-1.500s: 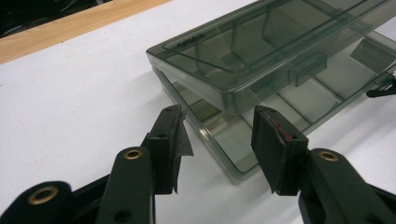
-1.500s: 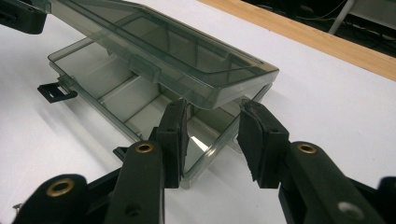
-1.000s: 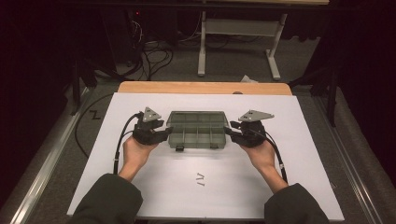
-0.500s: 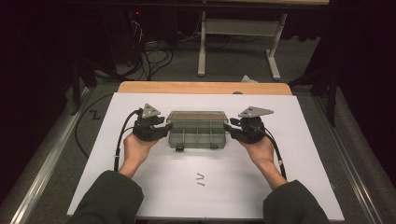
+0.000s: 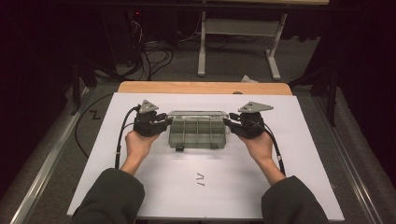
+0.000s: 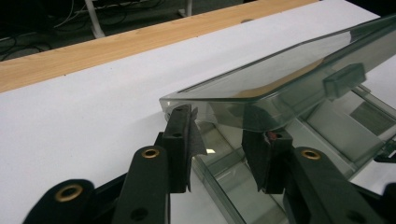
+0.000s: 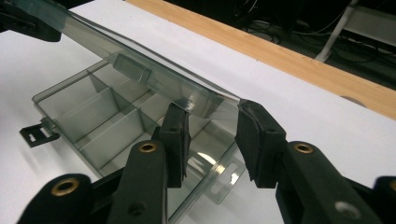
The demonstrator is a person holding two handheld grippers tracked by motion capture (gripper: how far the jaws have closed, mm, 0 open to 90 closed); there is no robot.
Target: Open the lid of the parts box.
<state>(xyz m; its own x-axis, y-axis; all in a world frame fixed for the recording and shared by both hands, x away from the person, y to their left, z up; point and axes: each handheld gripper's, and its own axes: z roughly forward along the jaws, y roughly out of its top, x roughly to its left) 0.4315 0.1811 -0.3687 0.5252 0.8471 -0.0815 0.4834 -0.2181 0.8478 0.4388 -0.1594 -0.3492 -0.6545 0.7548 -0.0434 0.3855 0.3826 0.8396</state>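
- Left hand-held gripper [image 5: 164,124]: centre-left of the high view, held in the person's left hand [image 5: 139,144], jaws pointing right at the left end of the box. A grey three-cornered plate sits on top of it and a black cable [image 5: 119,140] trails down-left from it.
- In the left gripper view, the left hand-held gripper [image 6: 217,142] has its jaws partly spread, standing either side of the near corner of the raised lid [image 6: 280,79]. They have just been closing. Whether the pads [image 6: 183,135] already press on the lid edge I cannot tell.
- Compartment box [image 5: 197,132]: clear, smoky-grey plastic organiser, centre of the high view, resting on the white sheet [image 5: 154,182] that covers the table [image 5: 196,87]. Inner dividers visible; two dark latches [image 5: 179,148] on its near edge. Lid lifted off the base and tilted, as both gripper views show.
- Small black mark [image 5: 201,178] on the sheet, below the box in the frame.
- Right hand-held gripper [image 5: 229,123]: centre-right of the high view, held in the right hand [image 5: 259,145], jaws pointing left at the box's right end; grey plate on top, cable running down-right.
- In the right gripper view, the right hand-held gripper [image 7: 212,133] has its jaws partly spread, straddling the lid corner [image 7: 205,100], with the open base [image 7: 102,121] below. Jaws have just been closing. Firm contact not discernible.
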